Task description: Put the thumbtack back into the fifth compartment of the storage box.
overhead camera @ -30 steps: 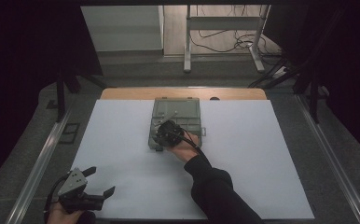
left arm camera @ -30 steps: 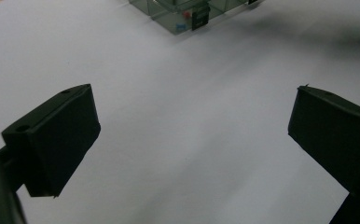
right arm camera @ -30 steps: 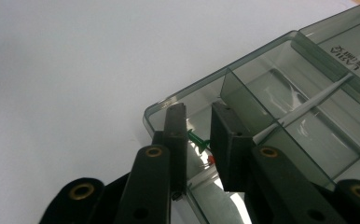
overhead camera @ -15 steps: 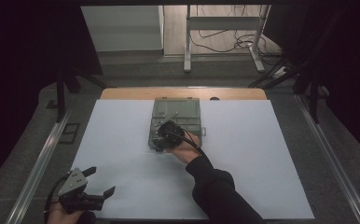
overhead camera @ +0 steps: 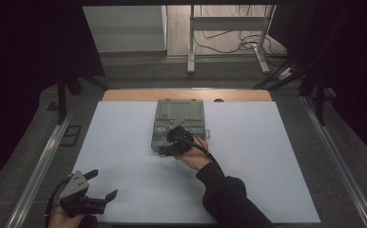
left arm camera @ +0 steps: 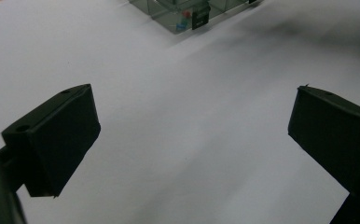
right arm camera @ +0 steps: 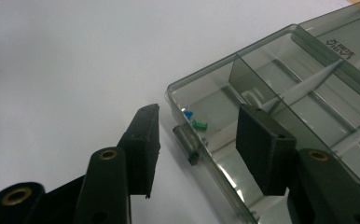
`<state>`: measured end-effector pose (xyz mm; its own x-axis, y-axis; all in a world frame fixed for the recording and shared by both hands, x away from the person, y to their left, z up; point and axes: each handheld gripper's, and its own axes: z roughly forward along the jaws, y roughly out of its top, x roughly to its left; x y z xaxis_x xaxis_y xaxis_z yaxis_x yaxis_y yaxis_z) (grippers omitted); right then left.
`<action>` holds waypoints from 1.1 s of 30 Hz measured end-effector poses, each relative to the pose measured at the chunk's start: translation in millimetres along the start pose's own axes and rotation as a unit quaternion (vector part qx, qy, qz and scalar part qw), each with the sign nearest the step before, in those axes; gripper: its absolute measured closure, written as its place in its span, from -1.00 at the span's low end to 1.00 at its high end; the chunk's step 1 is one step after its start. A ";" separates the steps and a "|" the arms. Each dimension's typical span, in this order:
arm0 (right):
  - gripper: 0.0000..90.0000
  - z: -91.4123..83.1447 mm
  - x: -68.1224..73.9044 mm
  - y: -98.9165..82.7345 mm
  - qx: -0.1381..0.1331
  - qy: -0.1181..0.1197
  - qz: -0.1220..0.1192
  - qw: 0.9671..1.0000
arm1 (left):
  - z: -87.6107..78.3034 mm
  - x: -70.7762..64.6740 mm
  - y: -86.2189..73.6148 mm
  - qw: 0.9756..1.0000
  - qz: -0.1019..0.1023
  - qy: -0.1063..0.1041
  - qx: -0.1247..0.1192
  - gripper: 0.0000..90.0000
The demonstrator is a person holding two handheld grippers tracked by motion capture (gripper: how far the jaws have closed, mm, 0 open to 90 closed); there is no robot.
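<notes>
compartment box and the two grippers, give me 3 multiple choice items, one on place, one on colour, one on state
1. Where is the right gripper?
A. at the near end of the compartment box
B. at the sheet's far right corner
C. off the table

2. What colours are the two small pins in the box's corner compartment?
A. red and yellow
B. blue and green
C. both white

3. How do the left gripper's jaws stand?
A. shut on a pin
B. shut on nothing
C. wide apart over the bare white sheet

Answers: 1 A, the high view shows it at the box's near end. 2 B, the right gripper view shows both. 3 C, nothing lies between them.
</notes>
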<state>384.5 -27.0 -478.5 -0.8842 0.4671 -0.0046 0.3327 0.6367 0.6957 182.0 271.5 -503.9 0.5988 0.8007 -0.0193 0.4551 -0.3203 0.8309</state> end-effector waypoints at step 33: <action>-0.08 -35.9 12.8 -40.2 0.005 0.001 -0.006 1.000 | 0.1 -0.1 0.1 1.000 0.000 0.000 0.000 -0.95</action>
<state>348.0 -68.6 -480.7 -0.8889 0.4580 -0.0106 0.3255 0.6476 0.6889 182.1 271.4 -503.8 0.5977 0.8015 -0.0196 0.4562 -0.3199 0.8304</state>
